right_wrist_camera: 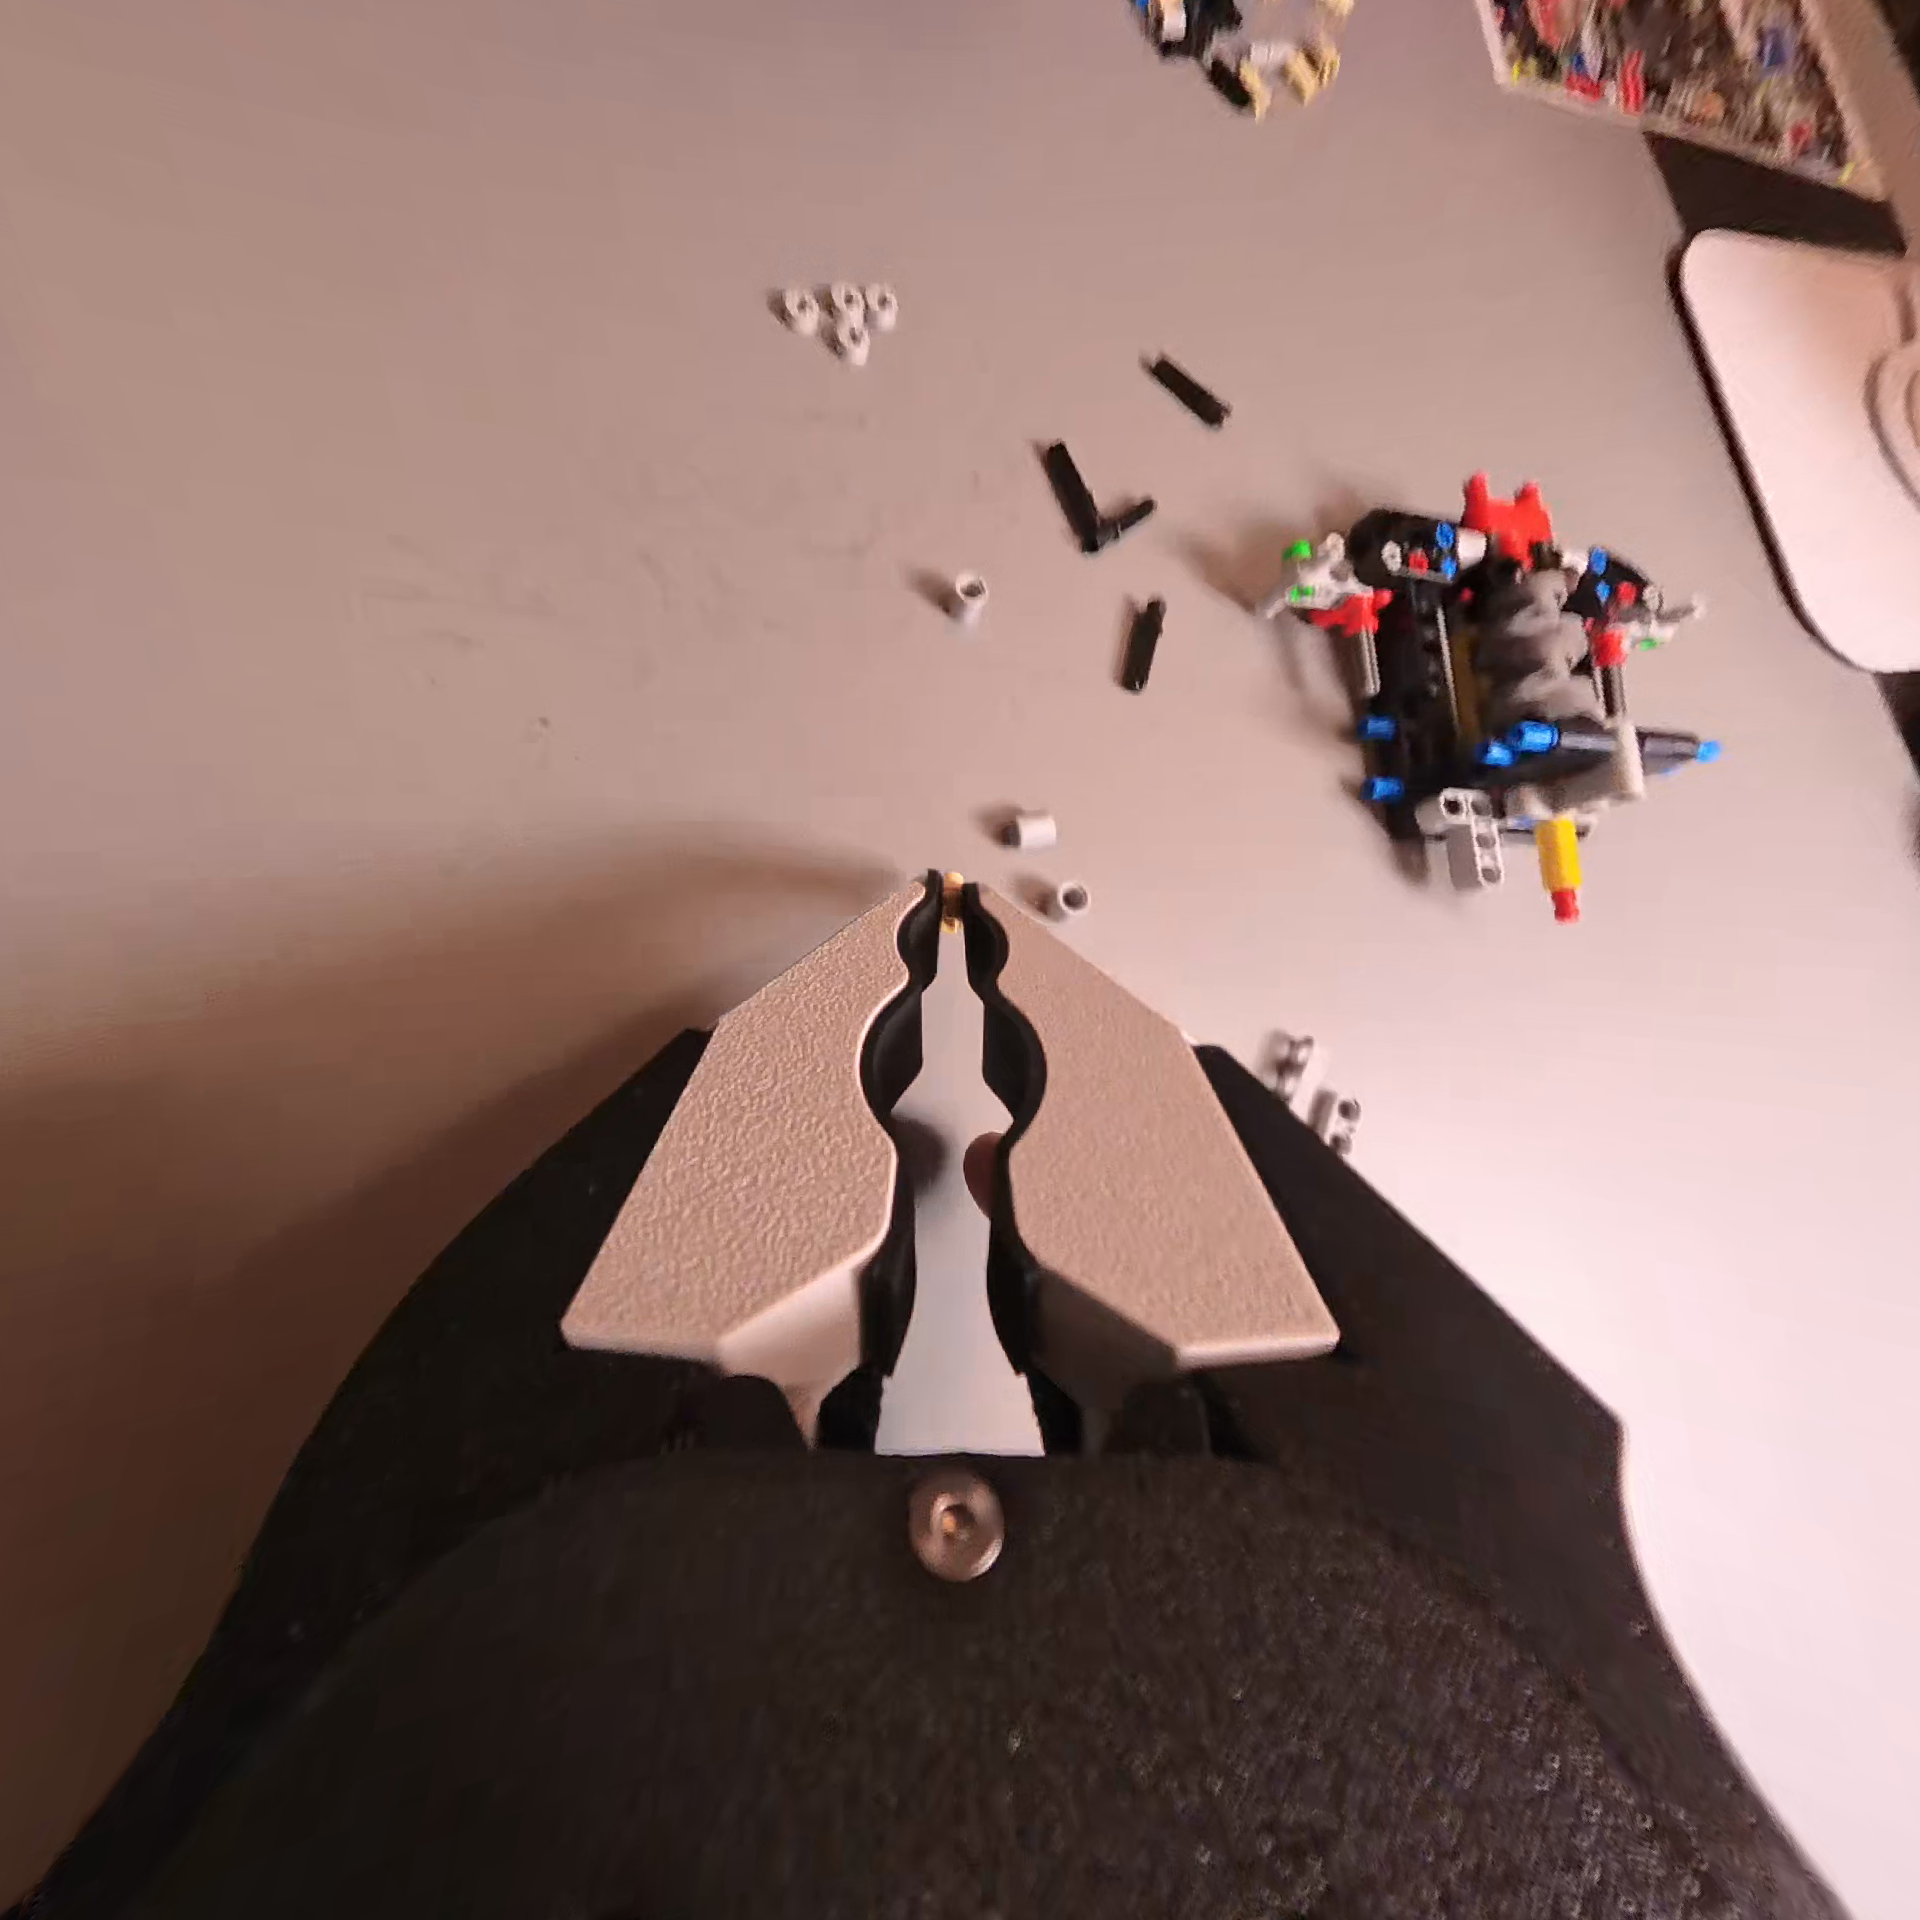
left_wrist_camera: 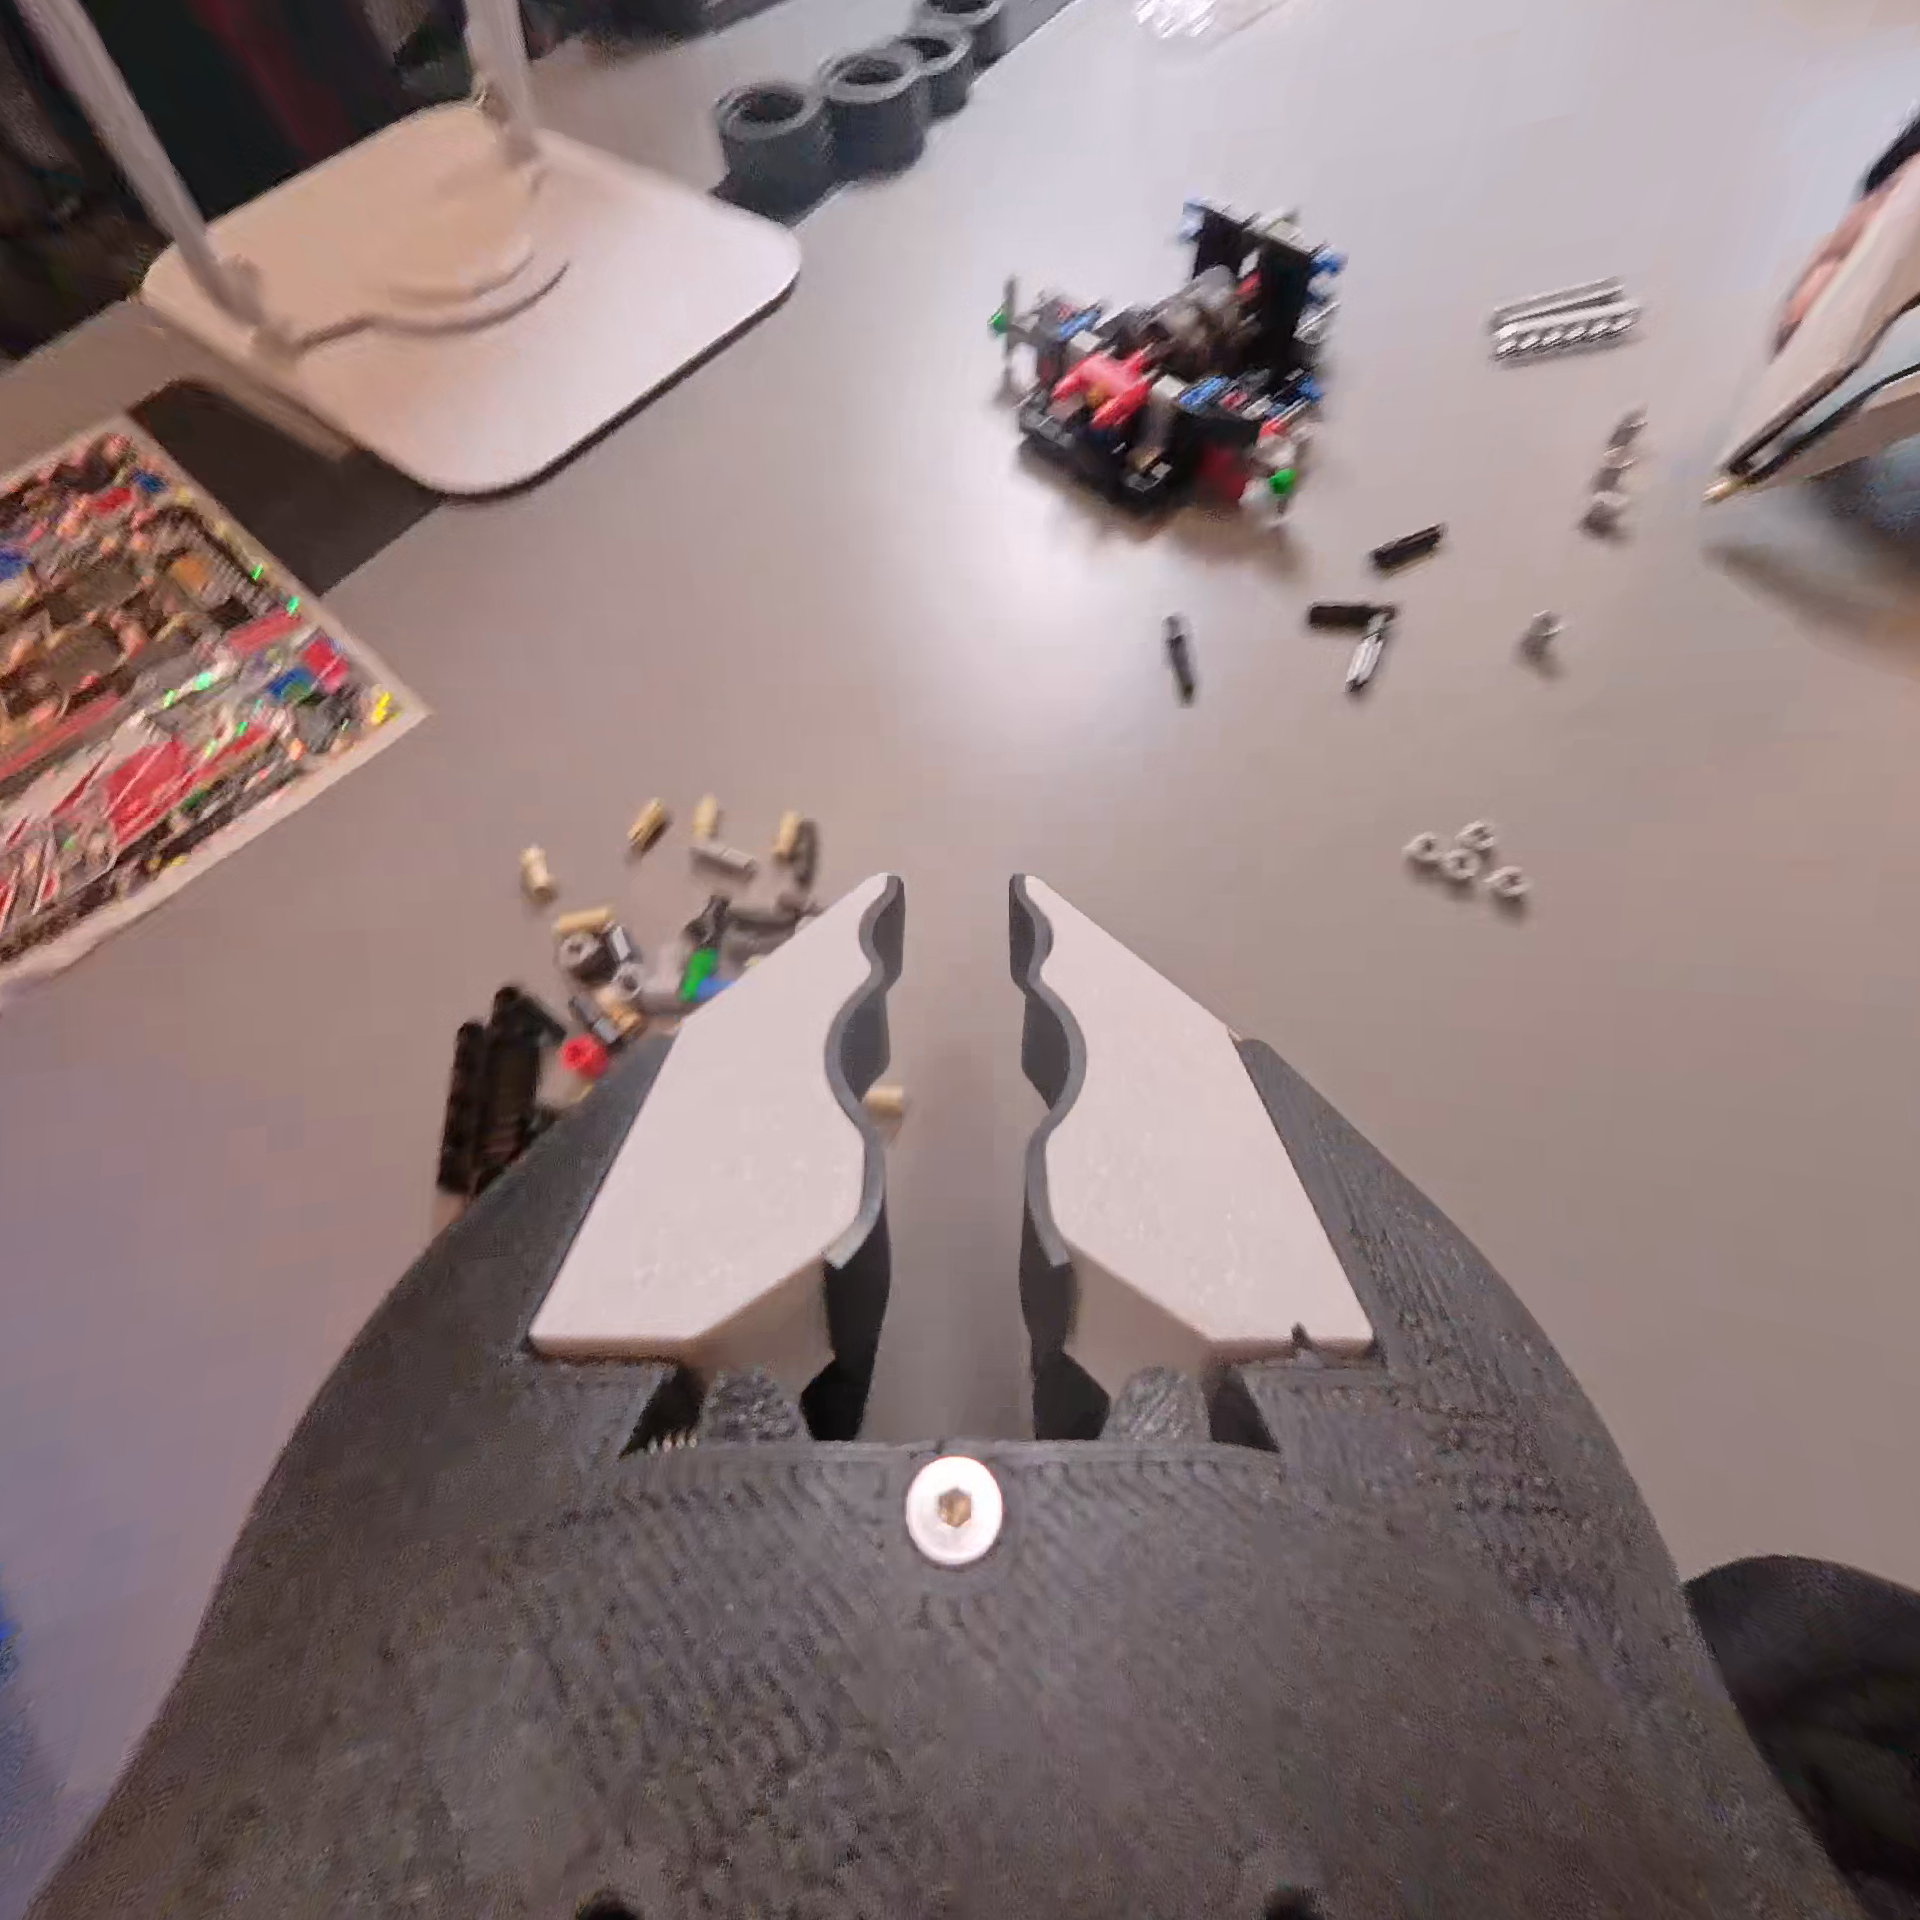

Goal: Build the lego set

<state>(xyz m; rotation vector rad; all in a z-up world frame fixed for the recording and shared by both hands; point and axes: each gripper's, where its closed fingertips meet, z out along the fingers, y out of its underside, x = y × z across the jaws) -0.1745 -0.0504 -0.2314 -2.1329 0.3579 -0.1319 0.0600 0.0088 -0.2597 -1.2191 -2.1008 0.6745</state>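
The part-built lego model (left_wrist_camera: 1169, 374), black with red, blue and green pieces, sits on the grey table; it also shows in the right wrist view (right_wrist_camera: 1496, 686). My left gripper (left_wrist_camera: 956, 894) is open and empty above the table, beside a heap of small tan, grey and black pieces (left_wrist_camera: 665, 935). My right gripper (right_wrist_camera: 948, 894) is shut on a small tan pin (right_wrist_camera: 950, 902) at its fingertips, held above the table left of the model. The right gripper also shows at the right edge of the left wrist view (left_wrist_camera: 1829, 384).
Loose black pins (right_wrist_camera: 1138, 644) and small grey bushes (right_wrist_camera: 842, 312) lie between the grippers and the model. A white lamp base (left_wrist_camera: 488, 301), black tyres (left_wrist_camera: 862, 104) and a pictured instruction sheet (left_wrist_camera: 156, 675) lie at the far left. A grey beam (left_wrist_camera: 1564, 317) lies right of the model.
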